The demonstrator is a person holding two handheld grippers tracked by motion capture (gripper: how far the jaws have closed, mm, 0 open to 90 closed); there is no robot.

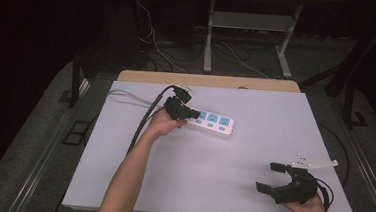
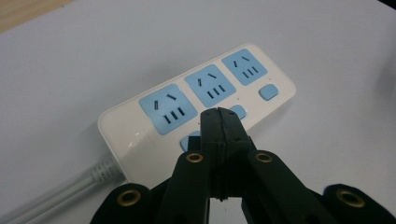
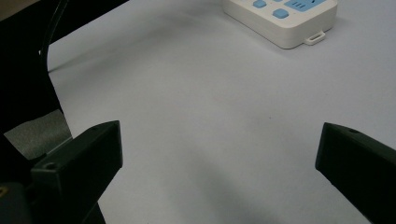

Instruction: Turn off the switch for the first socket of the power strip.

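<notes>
A white power strip (image 1: pixel 214 123) with three blue sockets and blue buttons lies near the middle of the white table top (image 1: pixel 252 160). My left gripper (image 1: pixel 191 114) hovers at the strip's cord end. In the left gripper view its jaws are pressed together, and the left gripper (image 2: pixel 219 114) is shut over the row of buttons on the power strip (image 2: pixel 196 102), with nothing between its pads. My right gripper (image 1: pixel 270 178) rests at the front right of the table, open and empty. The right gripper view shows the right gripper (image 3: pixel 219 144) with its jaws wide apart above bare table, and the power strip (image 3: pixel 285 18) far ahead.
The strip's grey cord (image 1: pixel 126 95) runs off to the left edge of the table. A black cable (image 1: pixel 142 123) trails from my left gripper. A wooden edge (image 1: pixel 208 81) borders the far side. Behind the table stand metal desk legs (image 1: pixel 210 37) and loose floor cables (image 1: pixel 155 43).
</notes>
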